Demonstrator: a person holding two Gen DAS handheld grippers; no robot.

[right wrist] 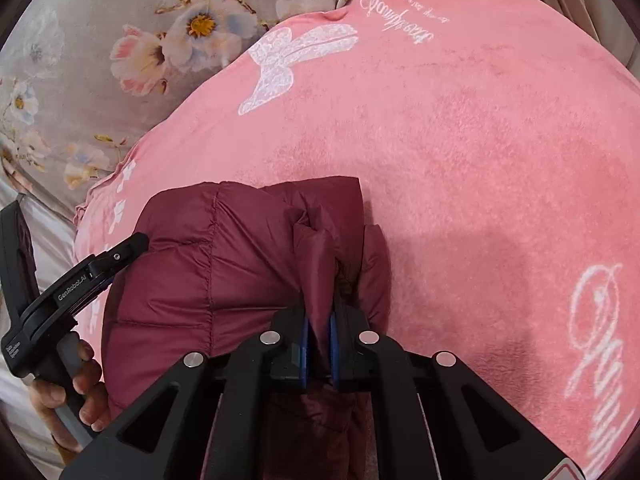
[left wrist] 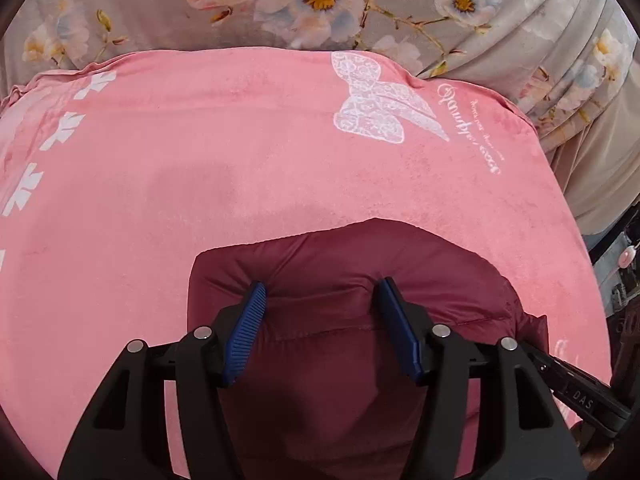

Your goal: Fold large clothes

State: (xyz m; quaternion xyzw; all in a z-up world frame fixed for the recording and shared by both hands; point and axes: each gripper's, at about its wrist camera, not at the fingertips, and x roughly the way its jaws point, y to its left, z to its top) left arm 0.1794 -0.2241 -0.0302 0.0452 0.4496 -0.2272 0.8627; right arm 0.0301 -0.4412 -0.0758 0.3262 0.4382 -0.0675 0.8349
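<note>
Ahead of my left fingers (left wrist: 256, 304) the pink blanket (left wrist: 200, 184) lies flat and open. The puffy maroon jacket (right wrist: 224, 264) bulks between and beneath them. Right of my right fingers (right wrist: 335, 332), bare blanket gives room.

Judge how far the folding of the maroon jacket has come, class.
Done: the maroon puffer jacket already lies as a compact bundle on the pink blanket. In hand: the right gripper pinches a fold of it; the left gripper is open over the bundle. Left: probably a last tuck, then release.
</note>
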